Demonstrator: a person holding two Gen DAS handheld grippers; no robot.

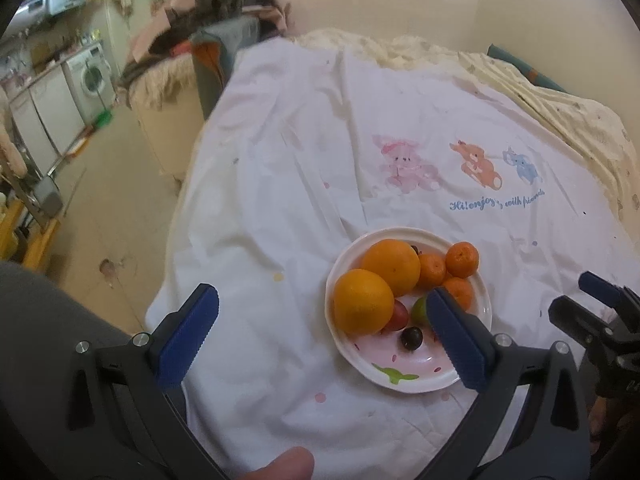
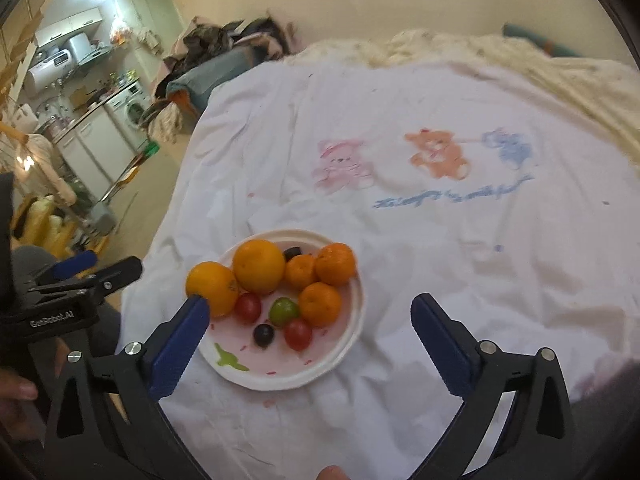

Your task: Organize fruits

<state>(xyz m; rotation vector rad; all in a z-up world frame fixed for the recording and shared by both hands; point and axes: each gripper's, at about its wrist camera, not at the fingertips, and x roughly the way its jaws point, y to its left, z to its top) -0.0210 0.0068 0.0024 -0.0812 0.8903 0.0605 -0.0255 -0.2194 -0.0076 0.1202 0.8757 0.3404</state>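
Observation:
A white and pink plate point(image 1: 412, 372) point(image 2: 280, 372) sits on a white bedsheet point(image 1: 304, 168) point(image 2: 440, 264). It holds two large oranges point(image 1: 362, 306) point(image 2: 258, 266), three small mandarins point(image 1: 462, 259) point(image 2: 320, 304), red cherry tomatoes point(image 2: 298, 334), a green fruit point(image 2: 283, 311) and dark grapes point(image 1: 412, 338) point(image 2: 263, 334). My left gripper point(image 1: 322, 316) is open and empty, above the plate's near left side. My right gripper point(image 2: 310, 334) is open and empty, above the plate's near right side; it also shows in the left wrist view point(image 1: 600, 292).
The sheet has printed cartoon animals point(image 1: 472, 162) point(image 2: 436, 154) and blue writing. A cream blanket point(image 1: 540, 88) lies at the far right. A pile of clothes point(image 1: 216, 8) lies beyond the bed. The floor point(image 1: 108, 200) and kitchen units with a washing machine point(image 1: 90, 76) are to the left.

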